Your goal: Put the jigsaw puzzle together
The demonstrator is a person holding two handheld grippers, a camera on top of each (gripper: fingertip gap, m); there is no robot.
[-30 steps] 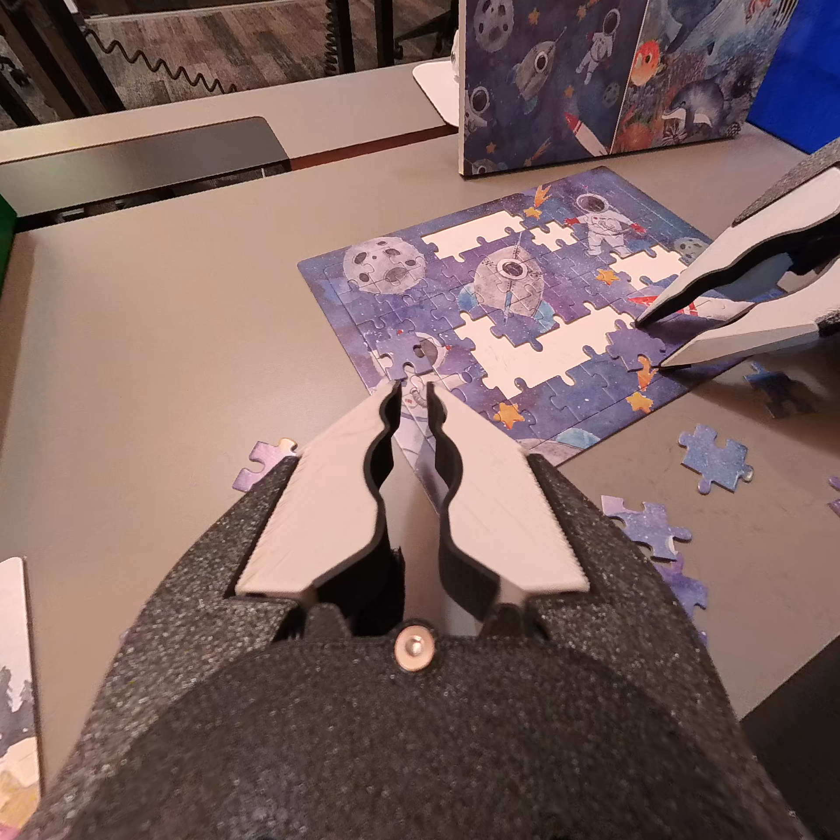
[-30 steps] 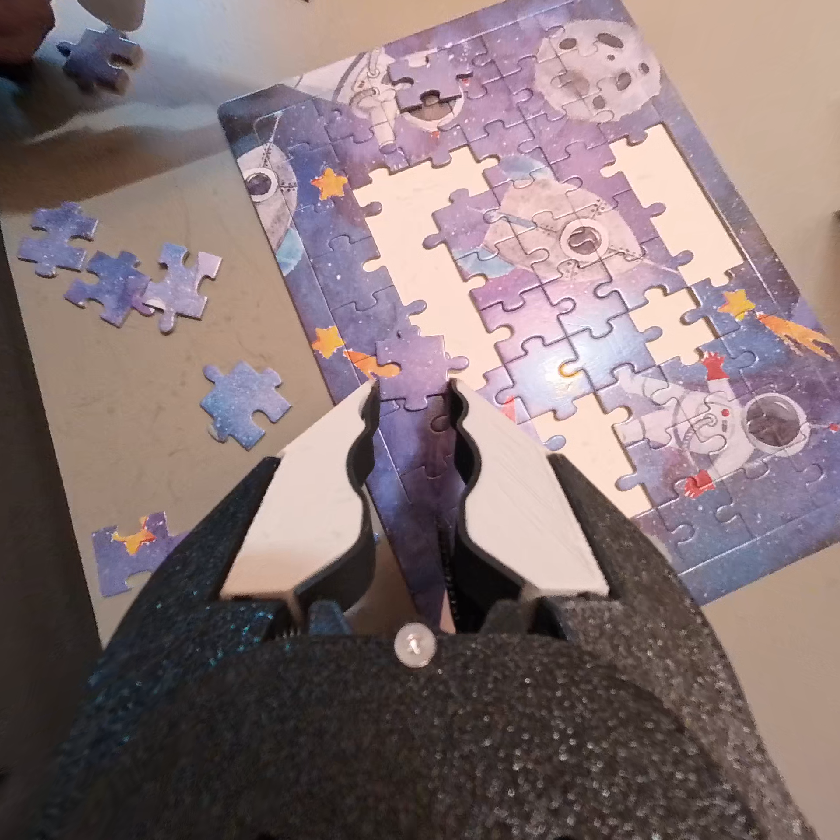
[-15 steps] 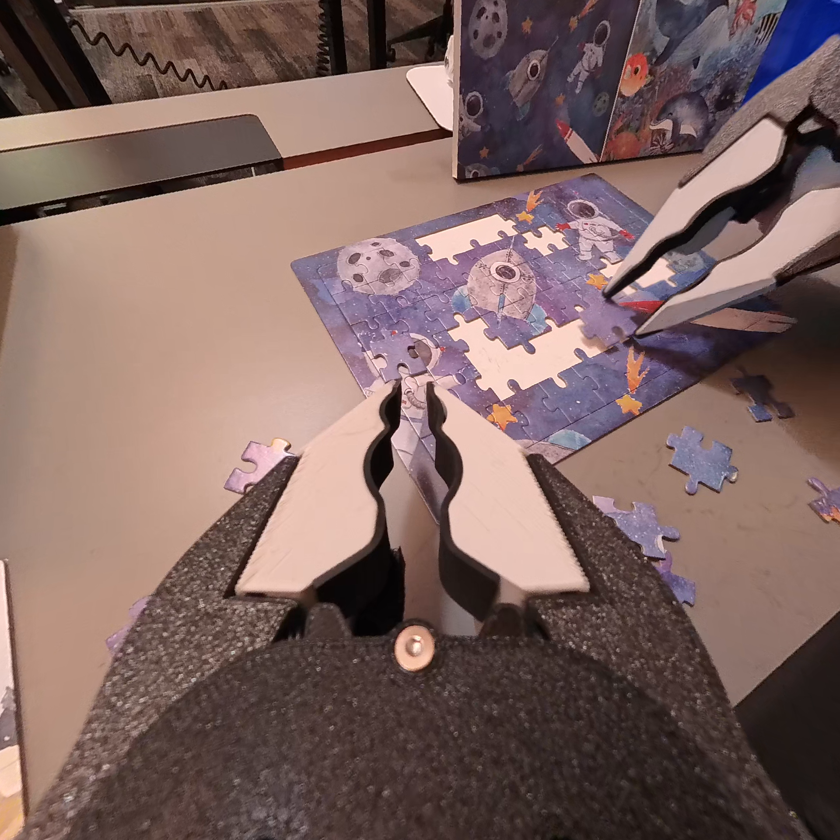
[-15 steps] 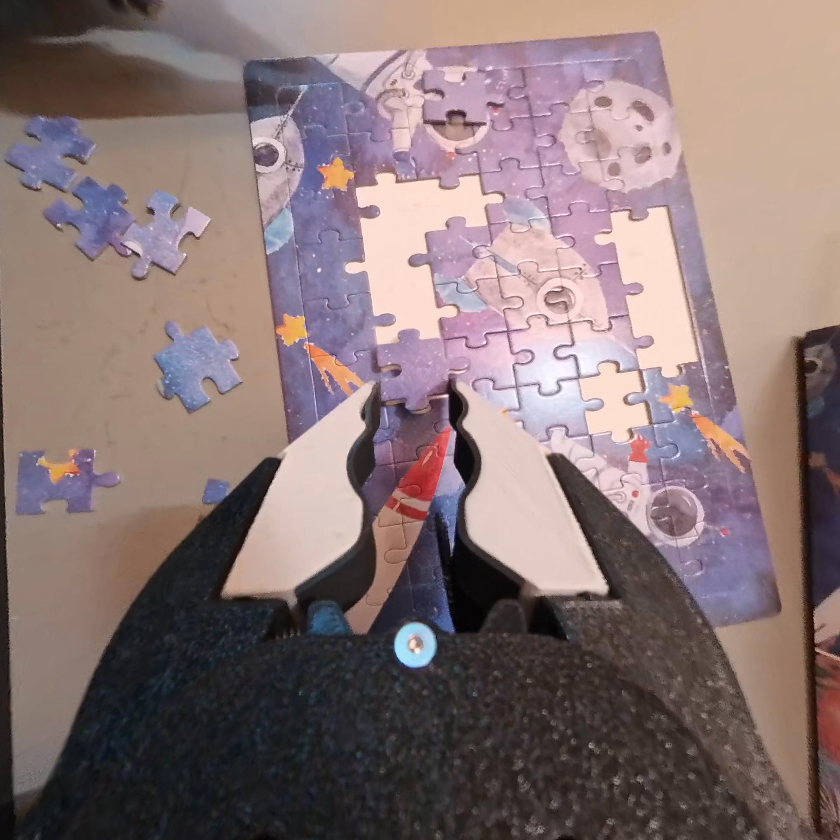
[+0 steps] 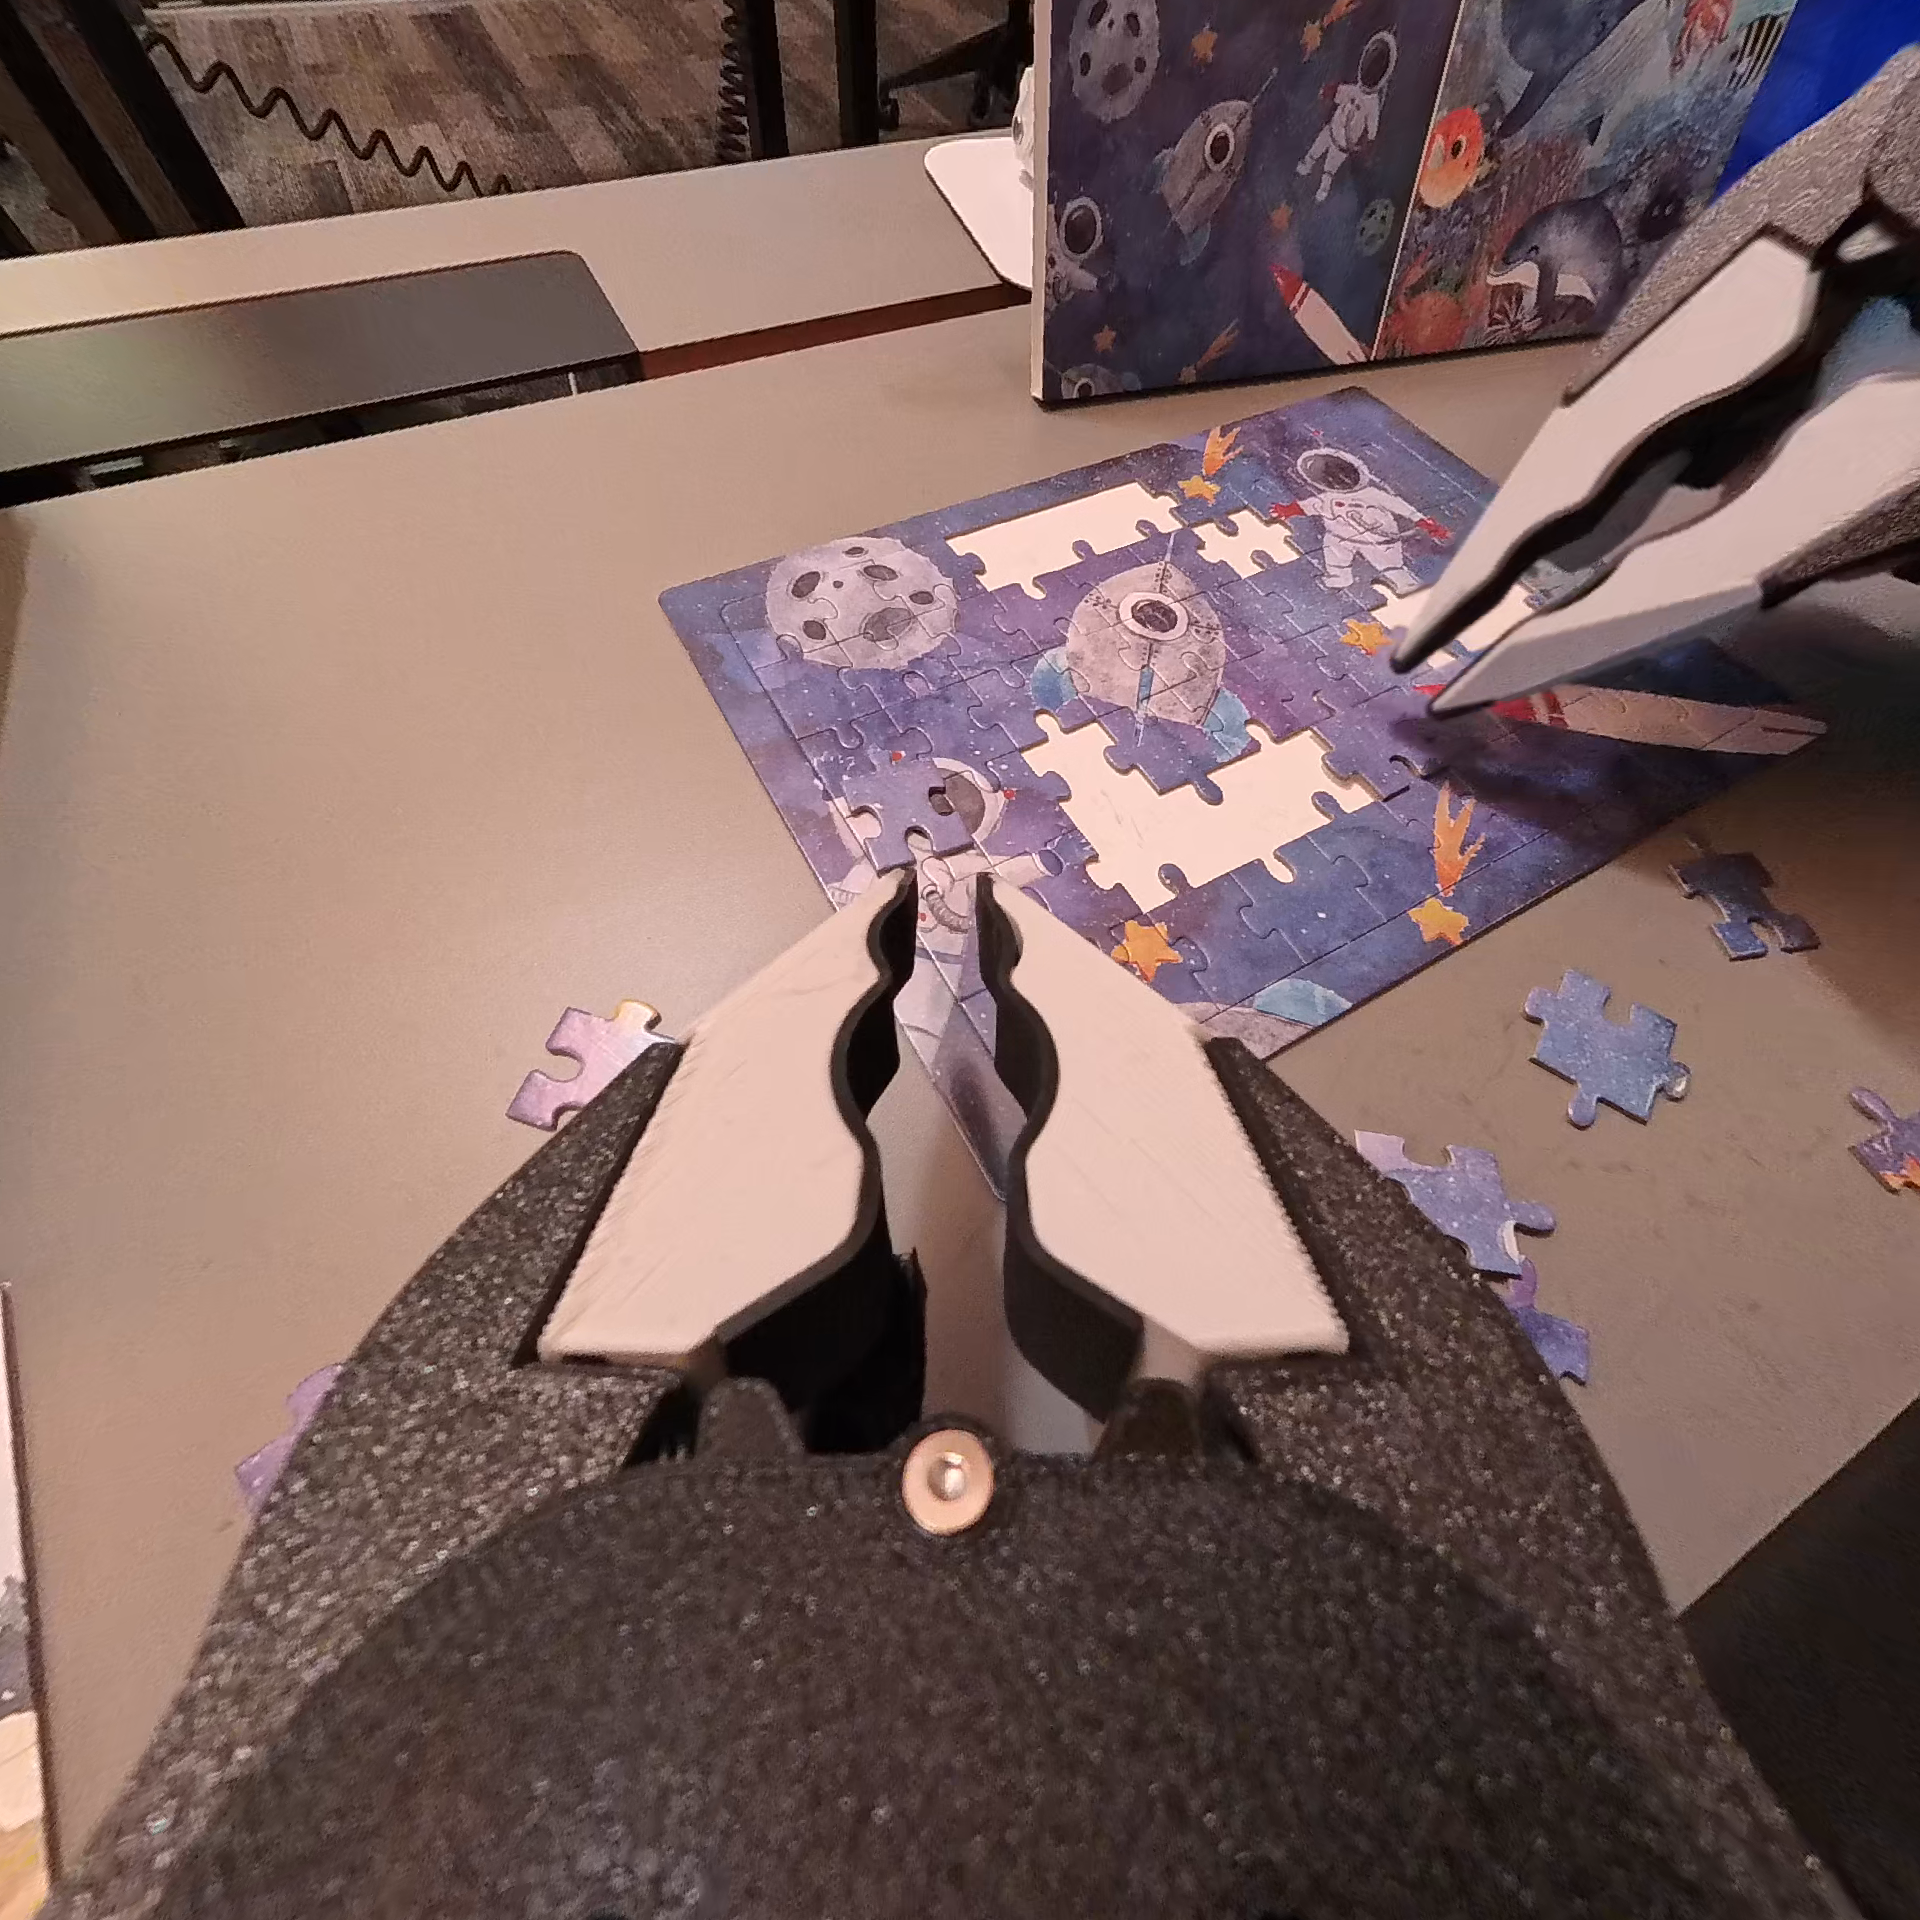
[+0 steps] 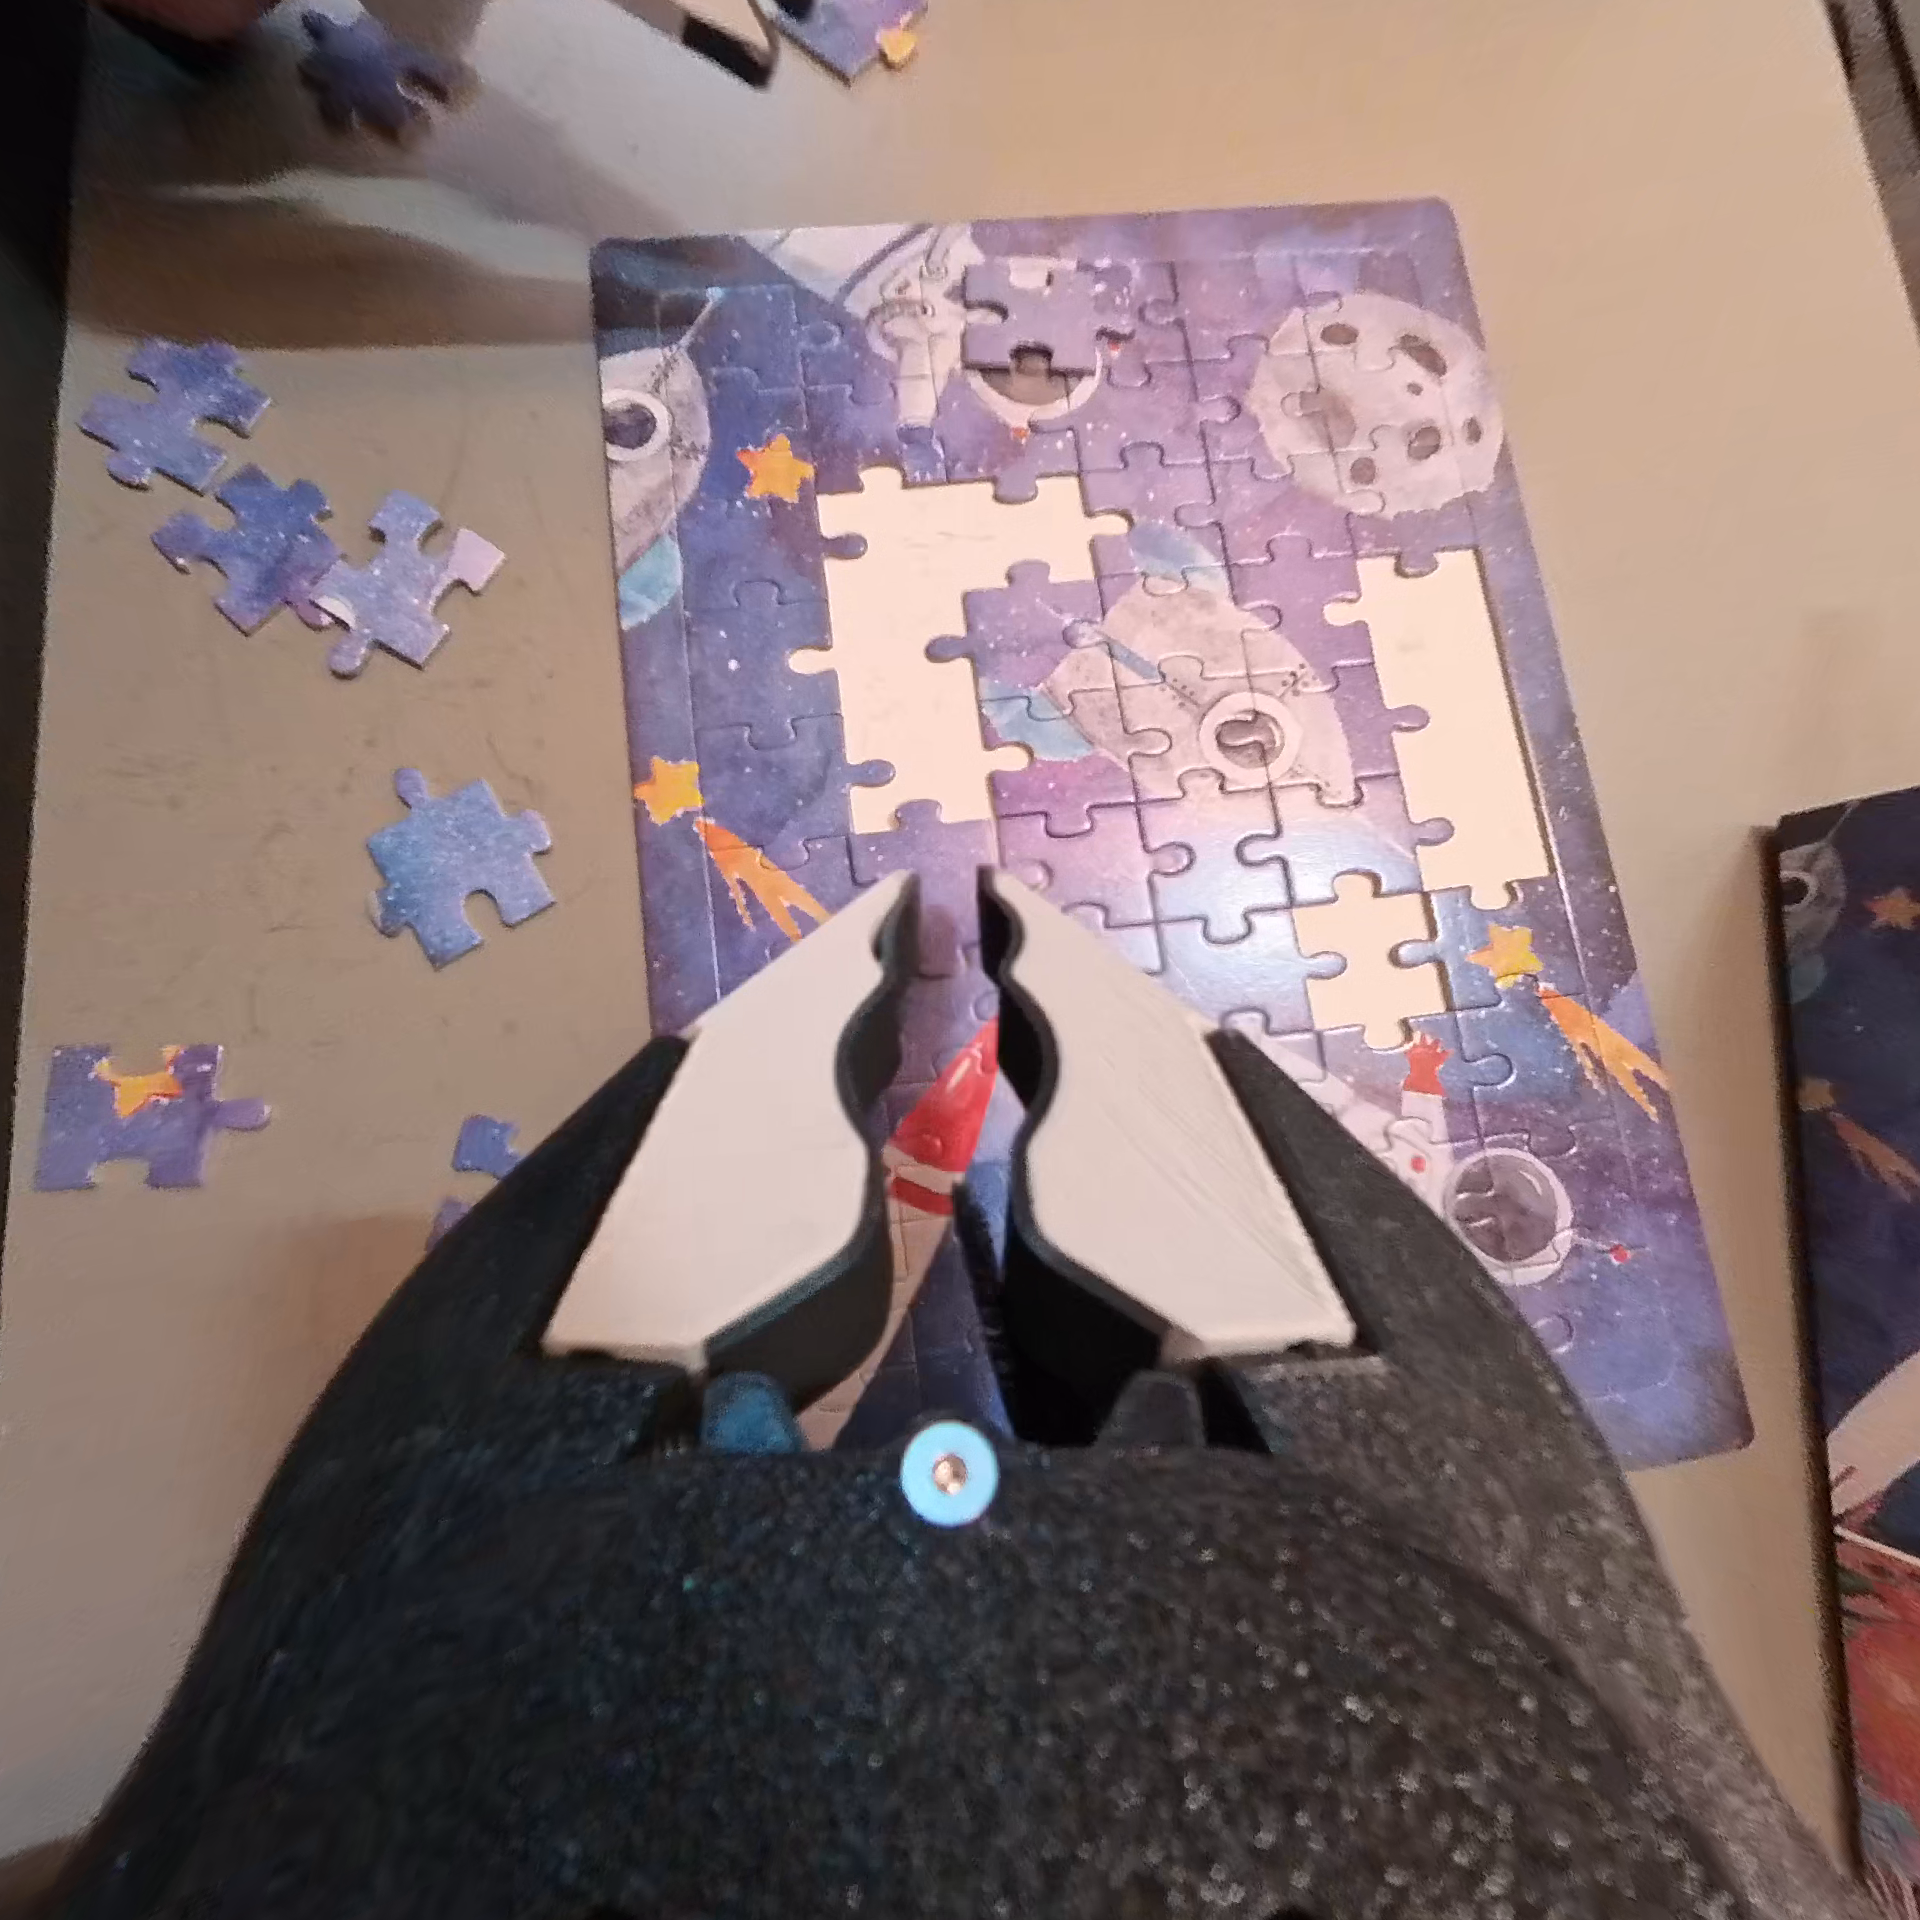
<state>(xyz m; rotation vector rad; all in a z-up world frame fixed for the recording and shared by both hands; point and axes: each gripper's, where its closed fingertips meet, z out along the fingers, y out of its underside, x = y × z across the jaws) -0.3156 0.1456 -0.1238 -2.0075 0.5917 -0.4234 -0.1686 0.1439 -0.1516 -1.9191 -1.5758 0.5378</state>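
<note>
The space jigsaw board [image 5: 1195,821] lies flat on the grey table with three bare white gaps; the right wrist view shows it from above [image 6: 914,644]. My right gripper [image 6: 948,883] is shut on a purple piece [image 6: 930,840], held down at the near corner of the largest gap. It also shows in the left wrist view [image 5: 1421,686], coming in from the right. My left gripper [image 5: 943,883] is shut and empty at the board's near corner. A loose purple piece [image 5: 904,821] lies on top of an astronaut just beyond its tips; it also shows in the right wrist view [image 6: 1039,312].
Loose pieces lie on the table beside the board [image 6: 457,862] [image 6: 312,561] [image 6: 135,1112], and near my left gripper [image 5: 1455,1205] [image 5: 582,1060]. The upright puzzle box [image 5: 1299,177] stands behind the board. A black panel [image 5: 312,332] is at the back left. The gap from one gripper's tips to the other's is roughly 15 centimetres.
My right gripper carried the purple piece from the board's edge across to the largest gap and lowered it there. My left gripper stayed shut at the board's near corner.
</note>
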